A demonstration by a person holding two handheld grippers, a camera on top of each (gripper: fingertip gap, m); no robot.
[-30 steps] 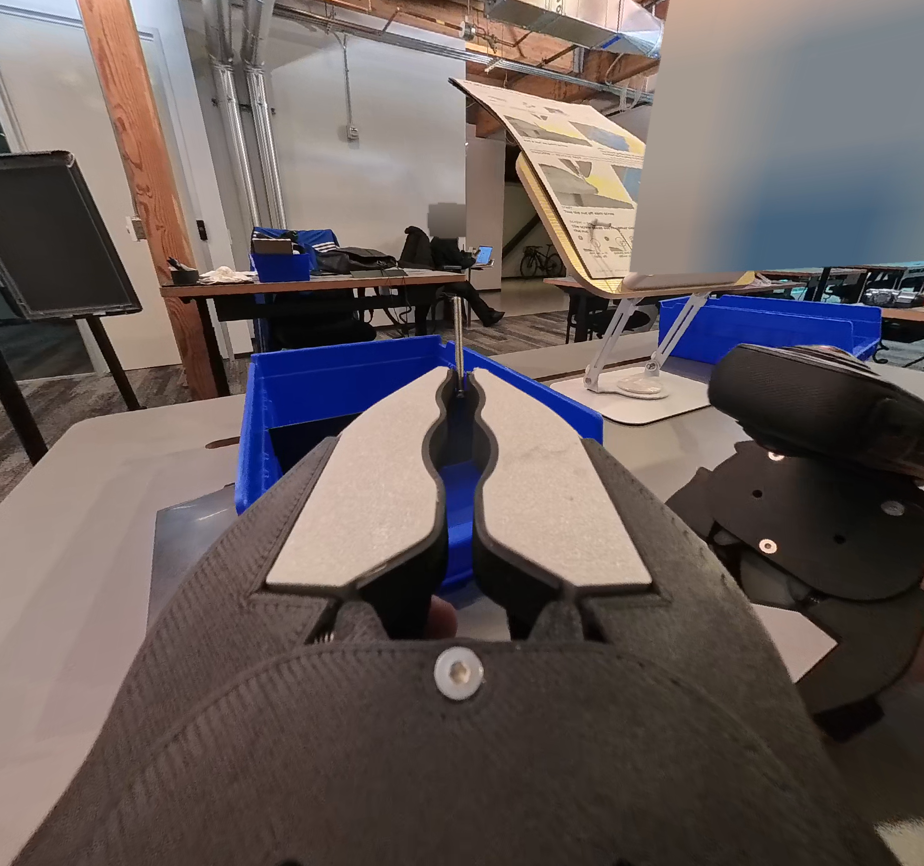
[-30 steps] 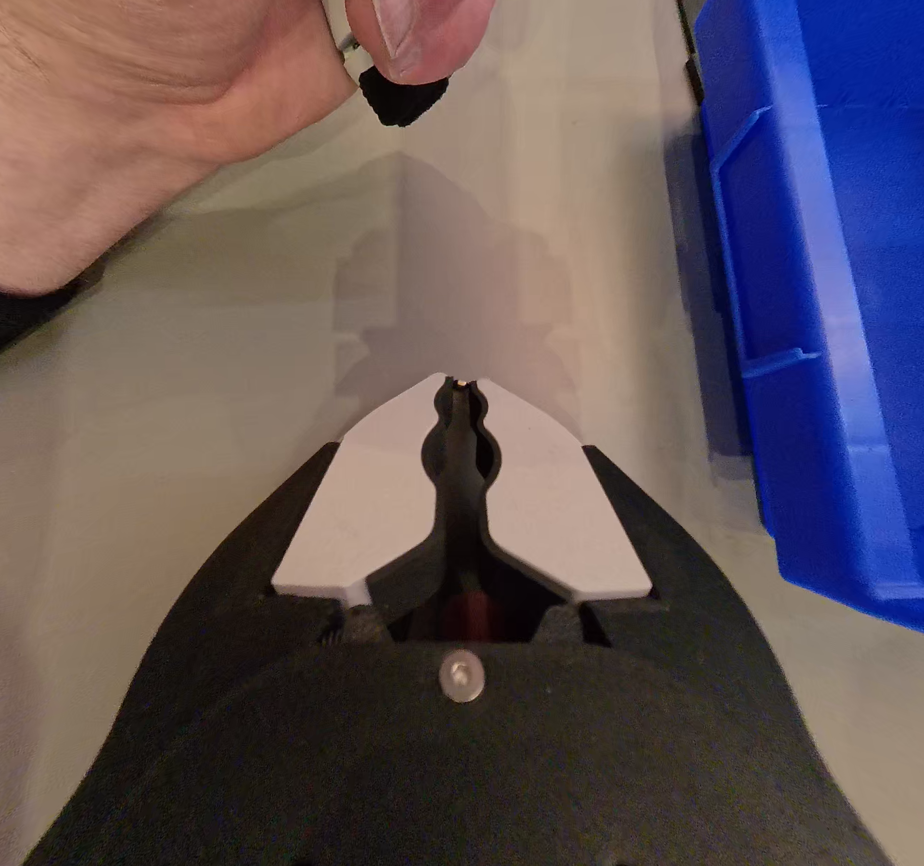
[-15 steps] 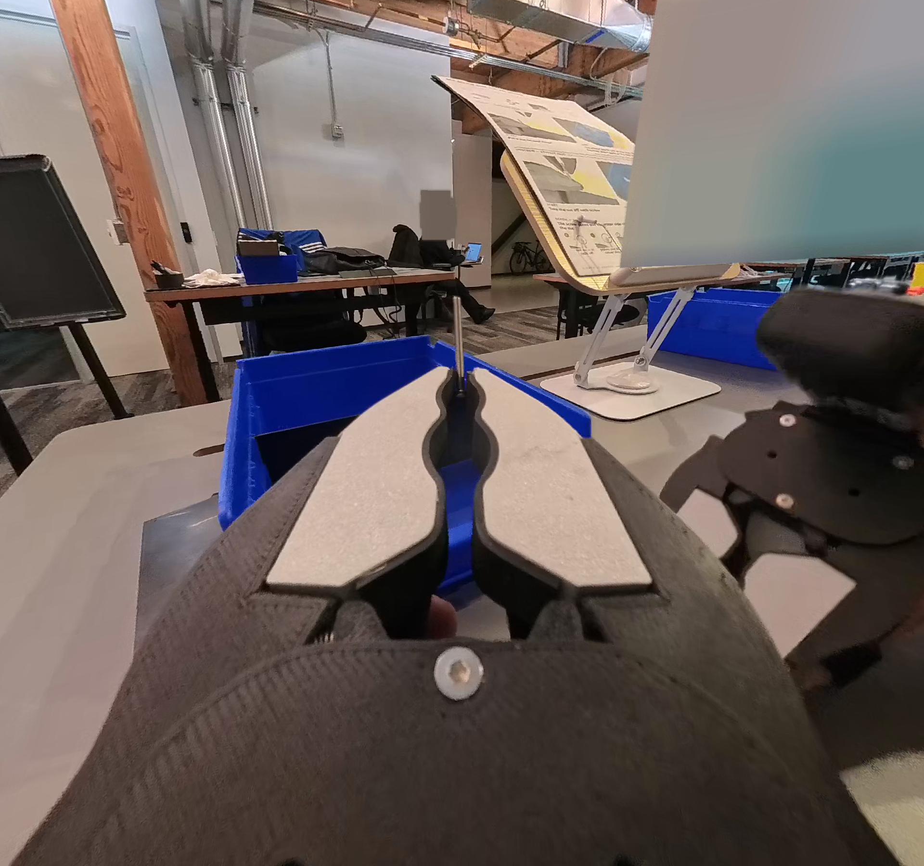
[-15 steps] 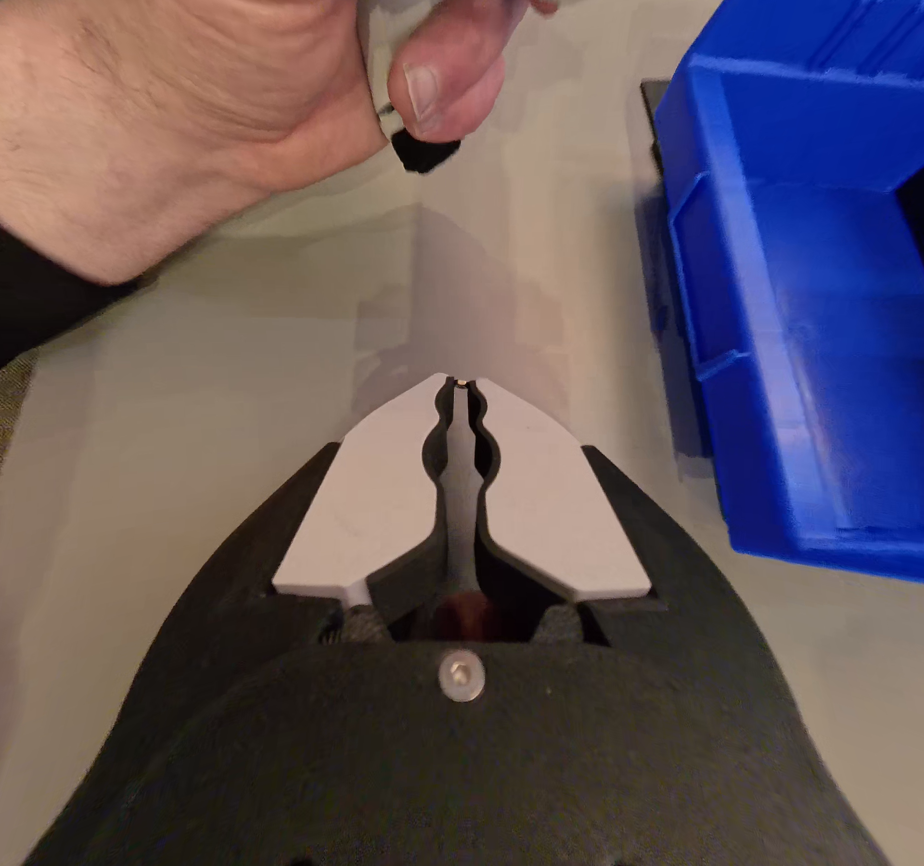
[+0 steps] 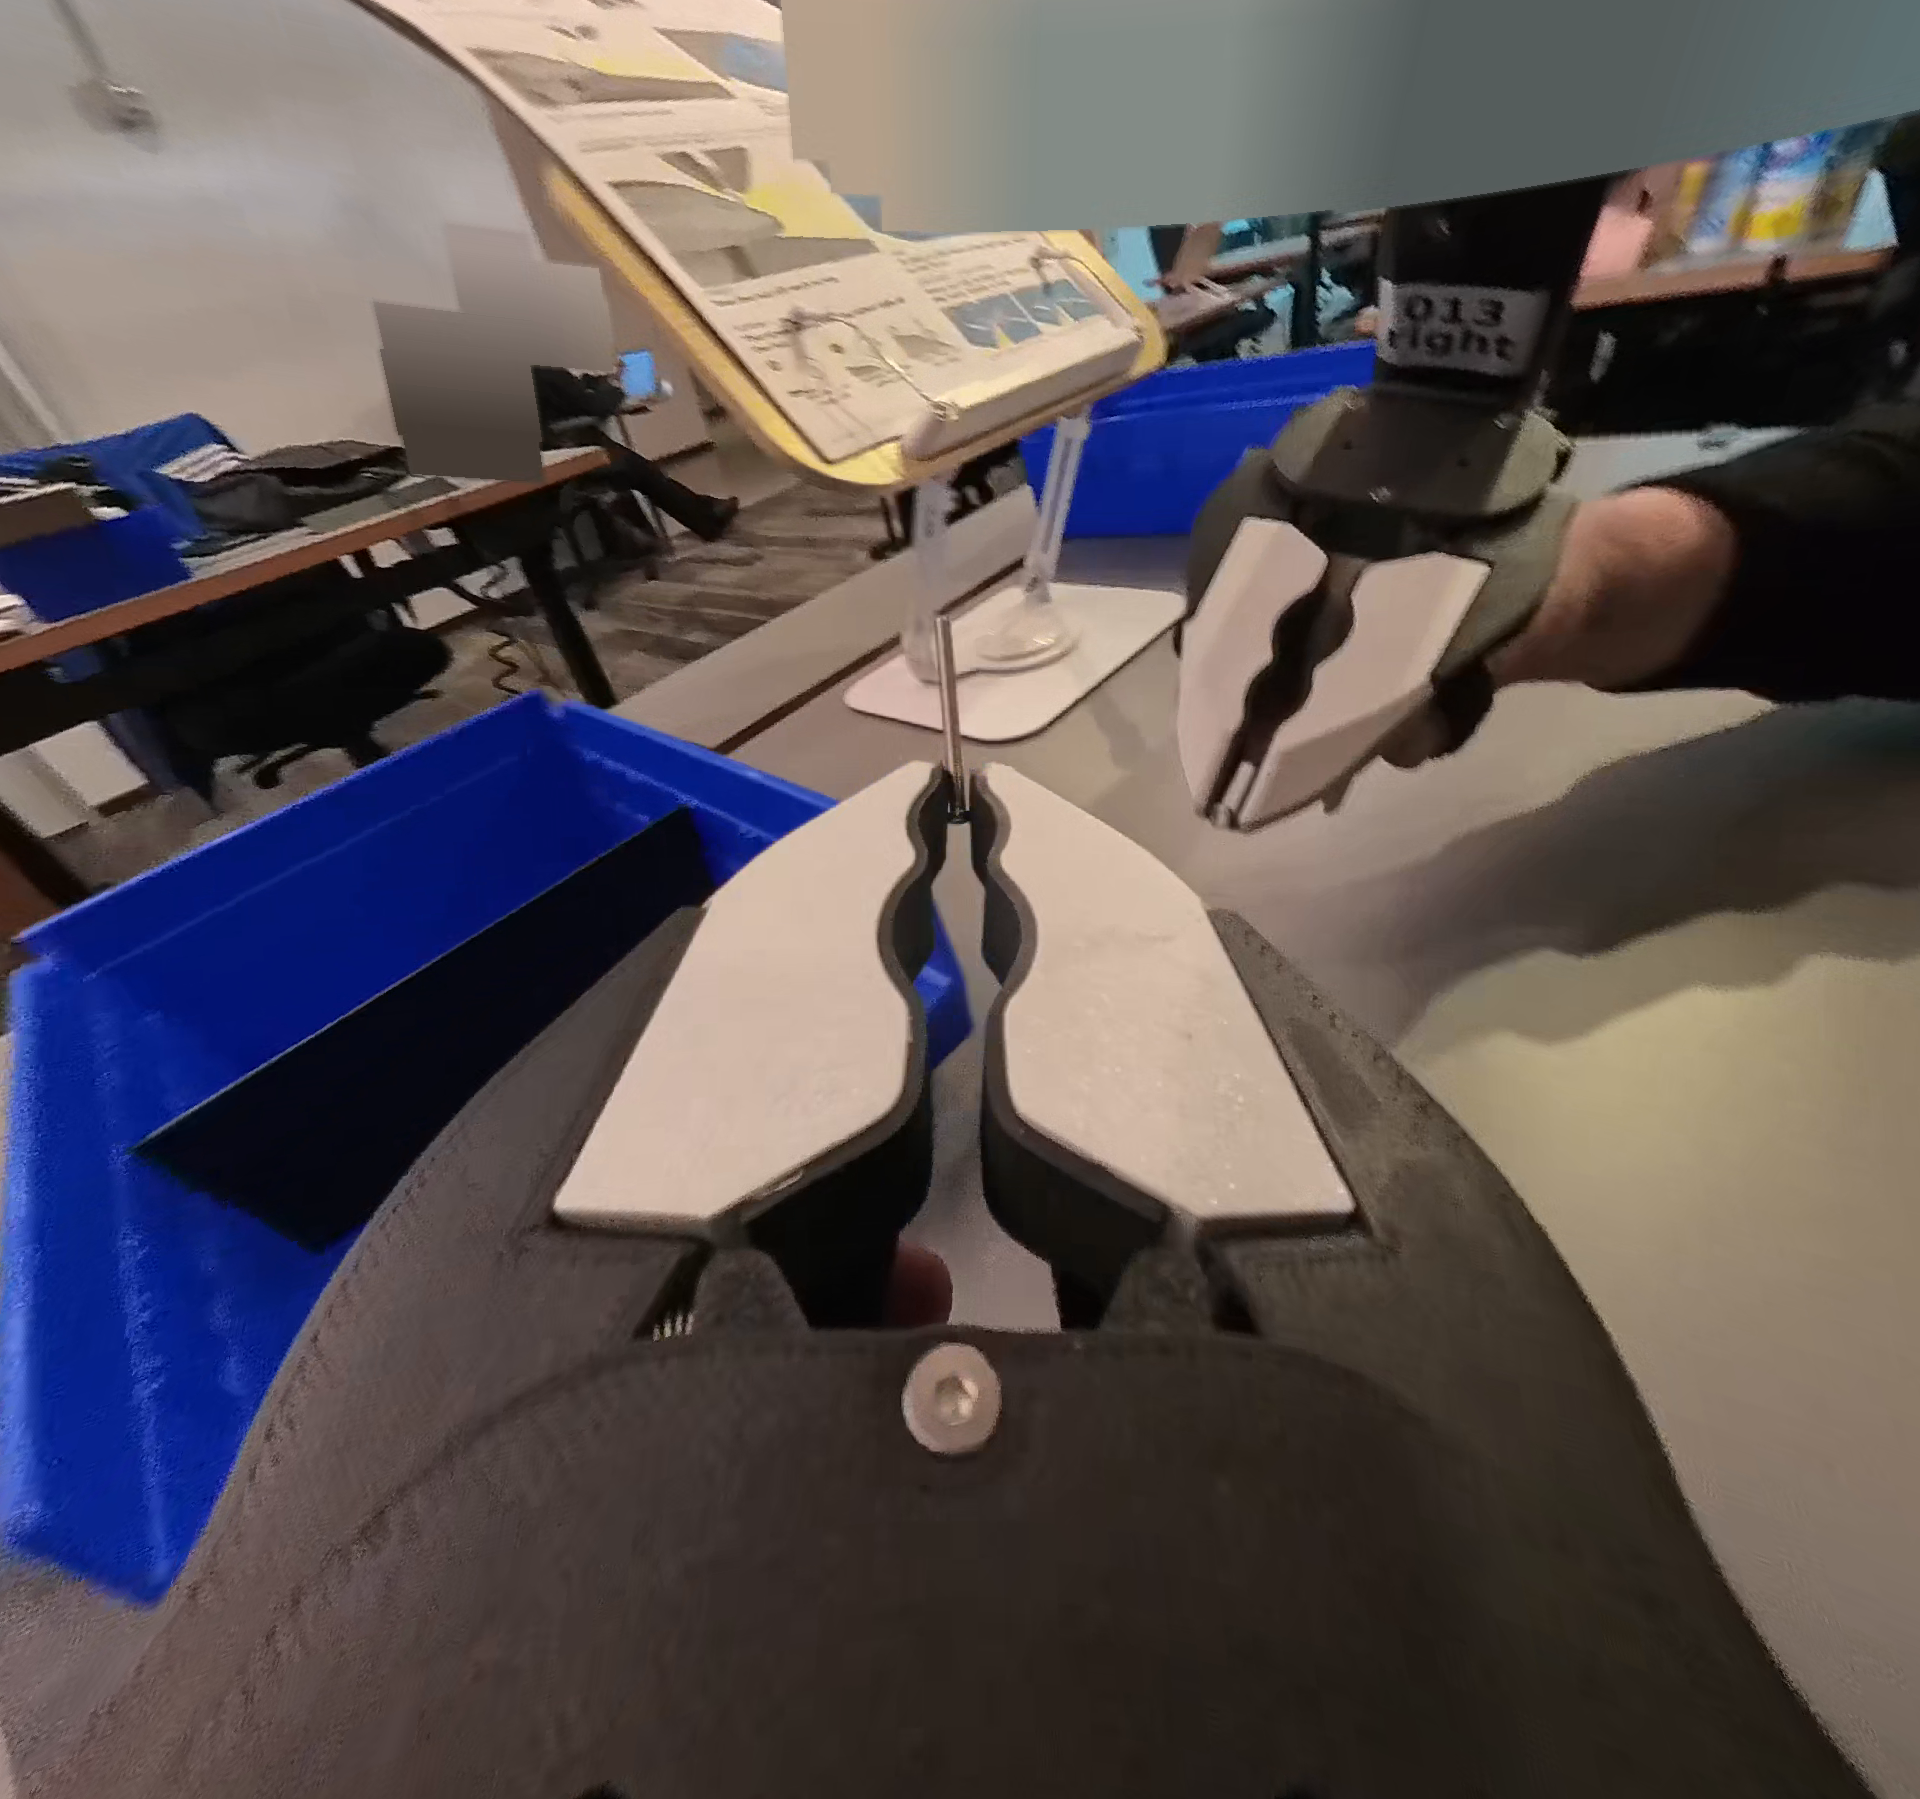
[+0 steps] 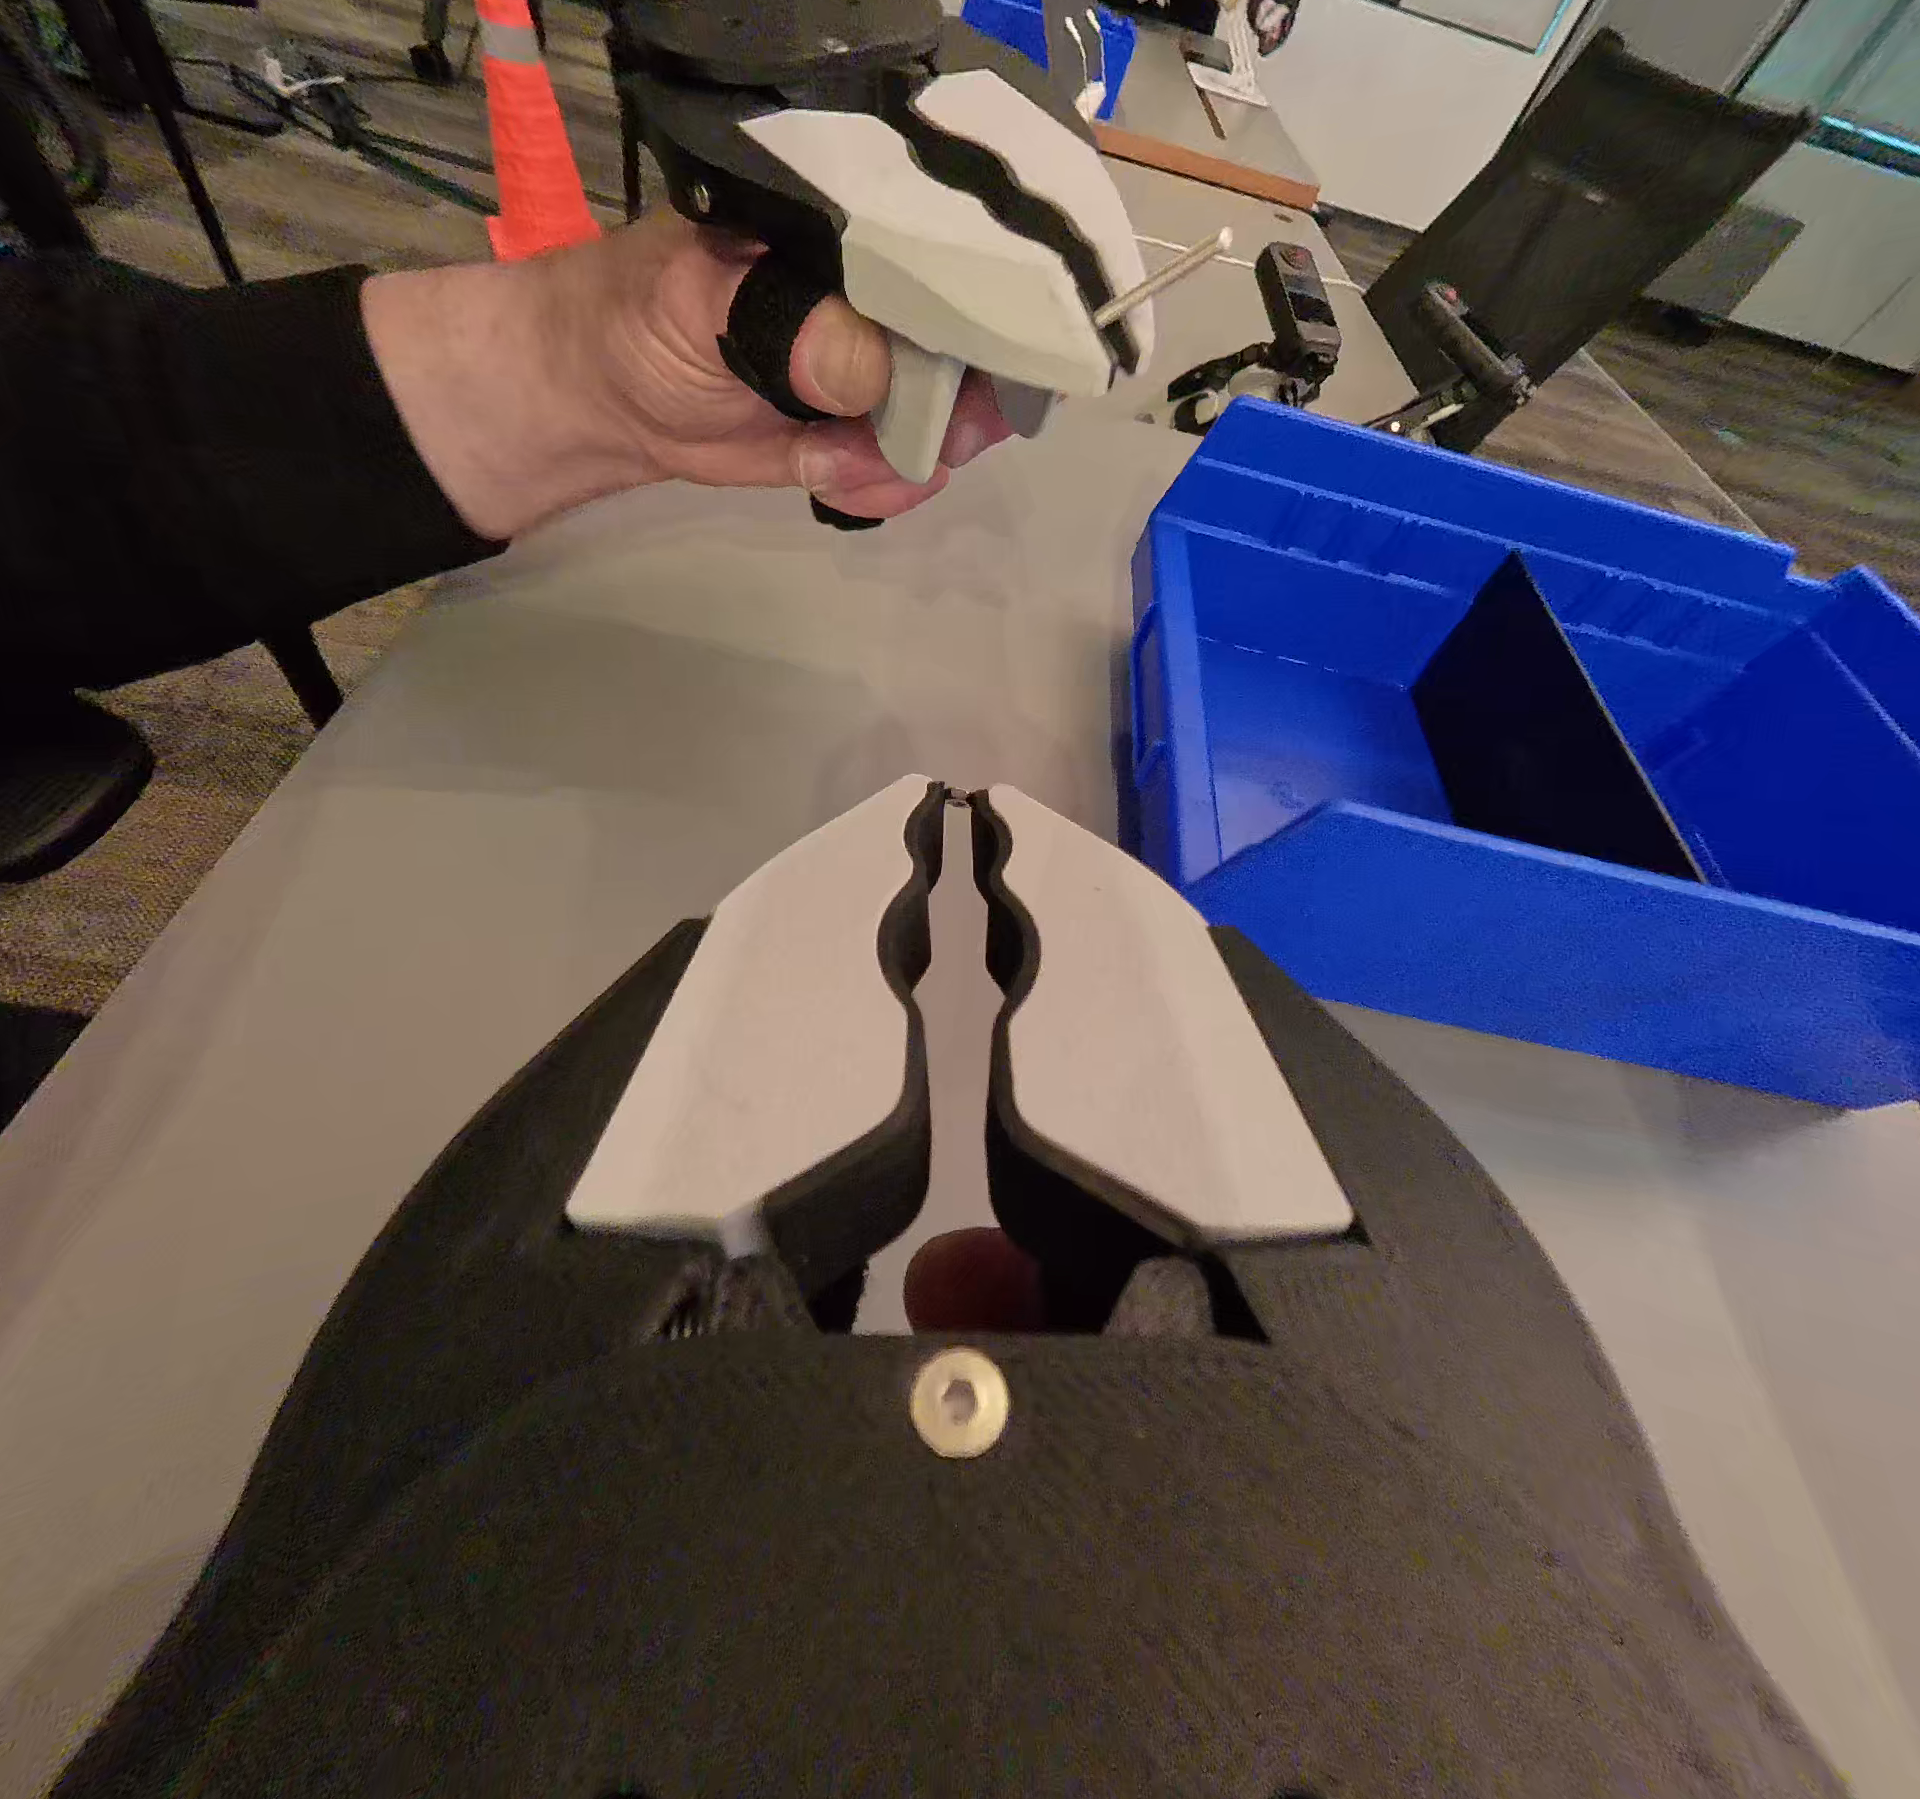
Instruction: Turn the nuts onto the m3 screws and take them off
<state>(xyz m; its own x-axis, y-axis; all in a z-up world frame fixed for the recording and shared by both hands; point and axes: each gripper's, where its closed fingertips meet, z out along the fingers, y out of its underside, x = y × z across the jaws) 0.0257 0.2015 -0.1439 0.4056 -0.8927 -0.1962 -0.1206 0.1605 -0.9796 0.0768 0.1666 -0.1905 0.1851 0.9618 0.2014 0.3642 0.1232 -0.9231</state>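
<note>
My left gripper (image 5: 958, 793) is shut on the base of a long thin m3 screw (image 5: 948, 700), which sticks straight out past the tips. In the right wrist view the same gripper (image 6: 1117, 336) is held by a hand above the table, the screw (image 6: 1164, 279) pointing up and right. My right gripper (image 6: 956, 793) is shut on a tiny nut (image 6: 958, 794) pinched at the very tips. In the left wrist view the right gripper (image 5: 1226, 809) hangs to the right of the screw, tips down, apart from it.
A blue bin with a black divider (image 5: 312, 928) (image 6: 1507, 928) stands on the grey table (image 6: 623, 710). A paper stand (image 5: 831, 295) and a second blue bin (image 5: 1195, 440) are behind. An orange cone (image 6: 525, 118) and a black screen (image 6: 1579, 222) are farther off.
The right gripper has tilted up from facing the tabletop and now looks across at the left gripper. The left gripper has swung right, so the right gripper shows in full beside the screw.
</note>
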